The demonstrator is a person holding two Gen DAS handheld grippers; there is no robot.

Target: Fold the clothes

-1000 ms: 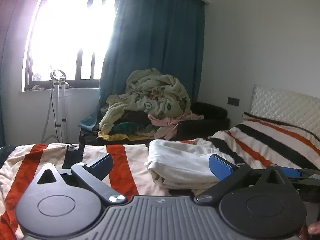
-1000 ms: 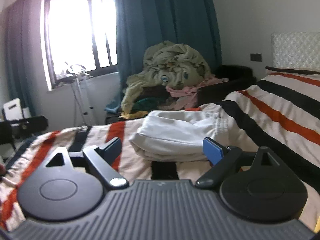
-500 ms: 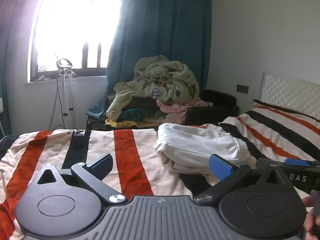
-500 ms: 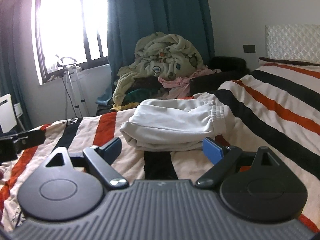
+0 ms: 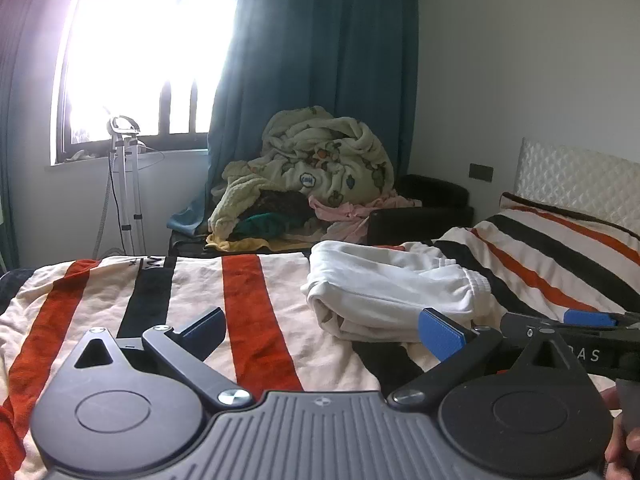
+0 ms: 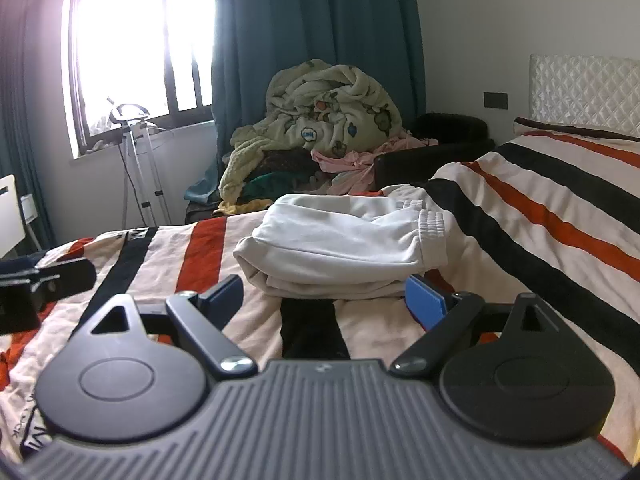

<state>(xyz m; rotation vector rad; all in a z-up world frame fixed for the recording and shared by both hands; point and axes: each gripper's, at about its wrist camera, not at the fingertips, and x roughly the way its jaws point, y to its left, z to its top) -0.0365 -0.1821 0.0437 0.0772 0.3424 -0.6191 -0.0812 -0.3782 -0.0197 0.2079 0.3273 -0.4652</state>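
Observation:
A folded white garment [image 5: 384, 292] lies on the striped bed cover [image 5: 248, 304], a ribbed cuff at its right end. It also shows in the right wrist view [image 6: 340, 244]. My left gripper [image 5: 320, 330] is open and empty, low over the bed, short of the garment and a little to its left. My right gripper [image 6: 324, 300] is open and empty, just in front of the garment's near edge. The right gripper's fingers [image 5: 588, 317] show at the right edge of the left wrist view.
A chair piled with a pale blanket and loose clothes [image 6: 320, 128] stands beyond the bed under a blue curtain [image 5: 320, 80]. A garment steamer stand [image 5: 124, 184] is by the window. A quilted white headboard [image 6: 584, 92] is at the right.
Both grippers have drawn back from the folded garment and tilted, so it sits farther ahead in both views. Their jaws stay open.

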